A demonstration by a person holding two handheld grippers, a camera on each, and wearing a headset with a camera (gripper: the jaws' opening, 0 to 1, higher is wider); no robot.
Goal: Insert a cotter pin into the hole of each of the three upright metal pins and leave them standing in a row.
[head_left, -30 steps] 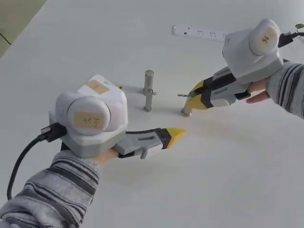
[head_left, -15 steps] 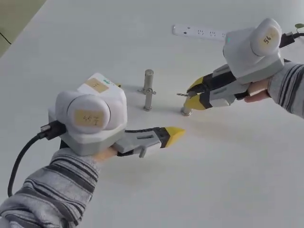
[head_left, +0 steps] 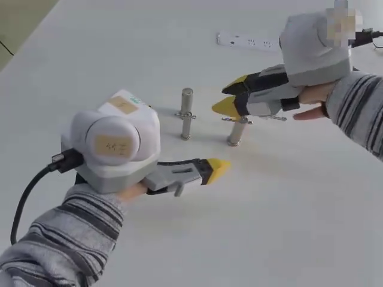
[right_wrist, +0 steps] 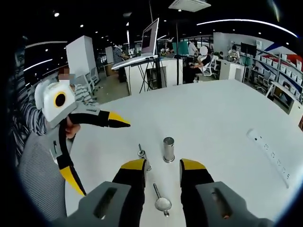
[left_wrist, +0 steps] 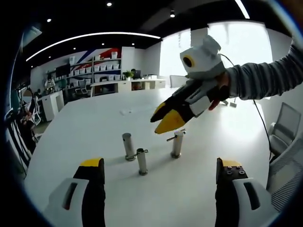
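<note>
Right gripper [head_left: 231, 94] hovers just above a metal pin [head_left: 237, 134], jaws parted, holding nothing. Left gripper [head_left: 216, 168] is spread wide, idle. That pin carries a cotter pin [head_left: 238, 120], as does the middle pin [head_left: 187, 98]. The third pin [left_wrist: 128, 144] appears bare: one insertion outstanding.

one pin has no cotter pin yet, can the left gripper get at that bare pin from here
Probably yes: the left gripper is open, and the bare pin stands ahead of it with bare table between. The nearer pin with a cotter pin crowds one side.
</note>
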